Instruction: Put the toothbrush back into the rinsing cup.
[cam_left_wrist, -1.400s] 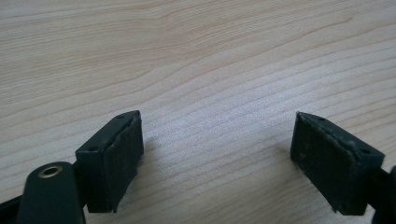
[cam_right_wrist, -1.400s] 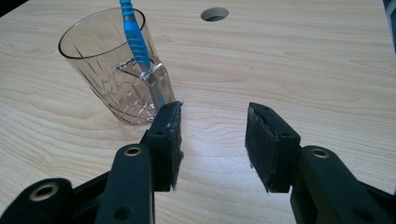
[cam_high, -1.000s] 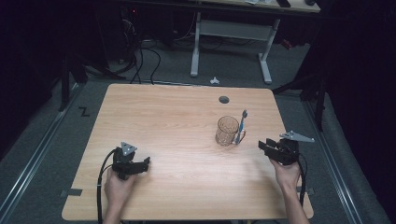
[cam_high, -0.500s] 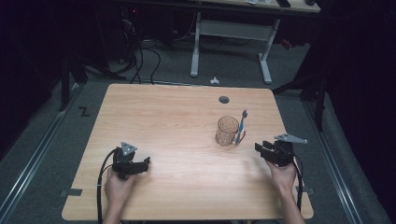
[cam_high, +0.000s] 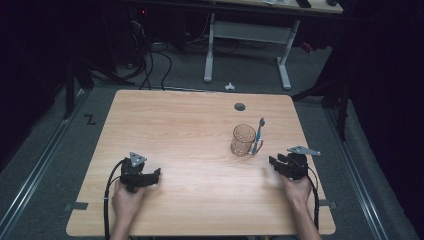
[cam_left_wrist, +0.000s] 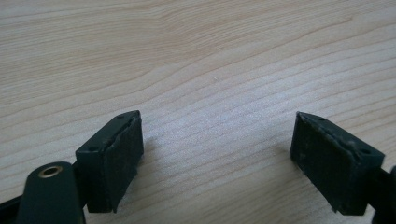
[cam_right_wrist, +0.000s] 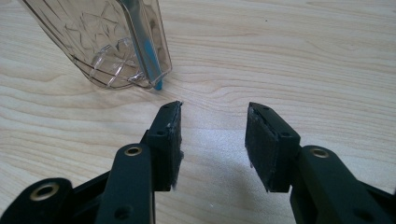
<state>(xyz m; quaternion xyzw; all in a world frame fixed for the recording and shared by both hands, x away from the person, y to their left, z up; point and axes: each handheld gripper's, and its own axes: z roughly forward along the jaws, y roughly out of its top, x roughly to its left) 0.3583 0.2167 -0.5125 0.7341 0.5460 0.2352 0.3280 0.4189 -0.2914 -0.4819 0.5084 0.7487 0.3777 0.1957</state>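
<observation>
My left hand-held gripper (cam_high: 156, 173) sits low over the near left part of the desk (cam_high: 190, 125), jaws spread wide, and in the left gripper view there's bare wood grain between the pads (cam_left_wrist: 122, 158) and nothing else. Over on the near right, my right hand-held gripper (cam_high: 273, 161) hangs just above the desk with its jaws apart, nothing between them, pointing toward the middle. In the right gripper view its pads (cam_right_wrist: 172, 140) stand open over the wood, and right ahead of them, close but not touching, is the cup (cam_right_wrist: 102, 42), clear with a cut pattern, standing upright in the high view (cam_high: 243, 140). A toothbrush (cam_high: 258, 135) leans against the cup's right side from outside, head up, its blue foot on the desk (cam_right_wrist: 158, 84) just beside the cup's base. Further back there's a small dark round hole (cam_high: 240, 106) in the desk, and beyond the far edge a small white thing (cam_high: 229, 86) lies on the floor.
</observation>
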